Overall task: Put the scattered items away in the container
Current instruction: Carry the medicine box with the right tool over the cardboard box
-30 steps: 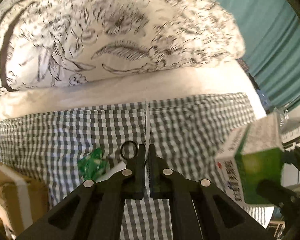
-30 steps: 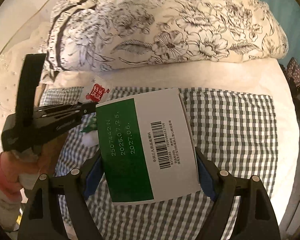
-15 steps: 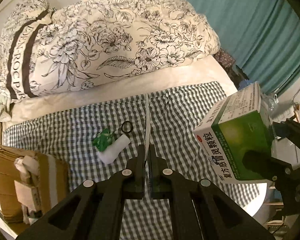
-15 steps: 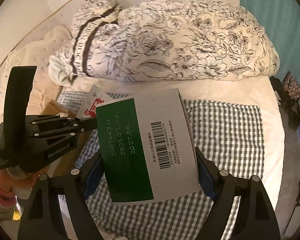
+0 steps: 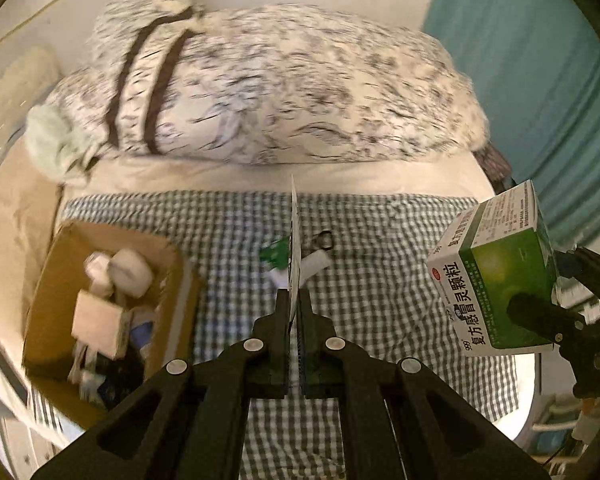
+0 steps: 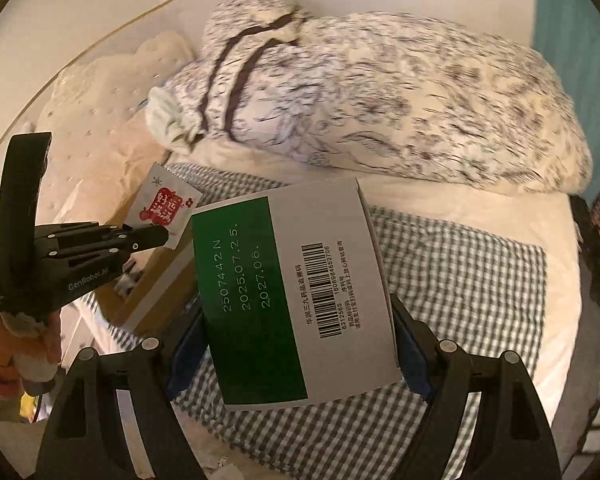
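My left gripper (image 5: 294, 300) is shut on a thin white sachet (image 5: 294, 240), seen edge-on; the right wrist view shows its red-printed face (image 6: 165, 208) held by the left gripper (image 6: 168, 237) above the box. My right gripper (image 6: 296, 336) is shut on a green and white medicine box (image 6: 296, 292), held above the checked cloth; it also shows at the right of the left wrist view (image 5: 496, 276). The open cardboard box (image 5: 56, 264) sits at the left and holds several items. A white roll (image 5: 312, 266), a green packet (image 5: 274, 254) and a black ring (image 5: 324, 240) lie on the cloth.
A checked cloth (image 5: 380, 240) covers the bed. A large floral pillow (image 5: 280, 80) lies along the back. A teal curtain (image 5: 540, 80) hangs at the right. The bed's edge drops off at right with clutter (image 5: 572, 432) beyond it.
Both grippers have risen and pulled back from the bed with their loads. The cardboard box has come into full view at the left, and the sachet now hangs near it.
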### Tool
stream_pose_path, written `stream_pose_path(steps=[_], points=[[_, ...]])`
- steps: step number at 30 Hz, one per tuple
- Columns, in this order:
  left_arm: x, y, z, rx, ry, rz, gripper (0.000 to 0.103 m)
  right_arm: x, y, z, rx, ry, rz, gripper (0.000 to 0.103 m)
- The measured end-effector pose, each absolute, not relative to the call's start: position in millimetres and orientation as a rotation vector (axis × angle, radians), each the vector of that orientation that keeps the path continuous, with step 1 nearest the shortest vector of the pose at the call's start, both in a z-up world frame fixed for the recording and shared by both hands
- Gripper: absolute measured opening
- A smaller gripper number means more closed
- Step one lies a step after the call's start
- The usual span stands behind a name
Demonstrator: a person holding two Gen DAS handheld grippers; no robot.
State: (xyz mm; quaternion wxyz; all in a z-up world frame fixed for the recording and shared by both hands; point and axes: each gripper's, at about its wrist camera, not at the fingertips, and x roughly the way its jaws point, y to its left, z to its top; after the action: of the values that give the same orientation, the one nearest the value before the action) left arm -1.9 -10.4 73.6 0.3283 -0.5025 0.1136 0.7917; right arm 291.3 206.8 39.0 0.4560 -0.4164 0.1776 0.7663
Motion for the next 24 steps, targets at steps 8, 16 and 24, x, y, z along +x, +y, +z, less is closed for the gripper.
stream_pose_path(steps=[8,16,24], points=[[-6,-87,57,-1.43,0.236,2.147,0.002,229,194,10,-1.145,0.409,2.037,0.082],[-53,-152,42,-1.45,0.277,2.122,0.002,140,181,-24,-1.171,0.403,2.095,0.082],[-120,-192,13,-1.458,0.34,2.048,0.002,54,186,-63,-1.162,0.423,2.042,0.082]])
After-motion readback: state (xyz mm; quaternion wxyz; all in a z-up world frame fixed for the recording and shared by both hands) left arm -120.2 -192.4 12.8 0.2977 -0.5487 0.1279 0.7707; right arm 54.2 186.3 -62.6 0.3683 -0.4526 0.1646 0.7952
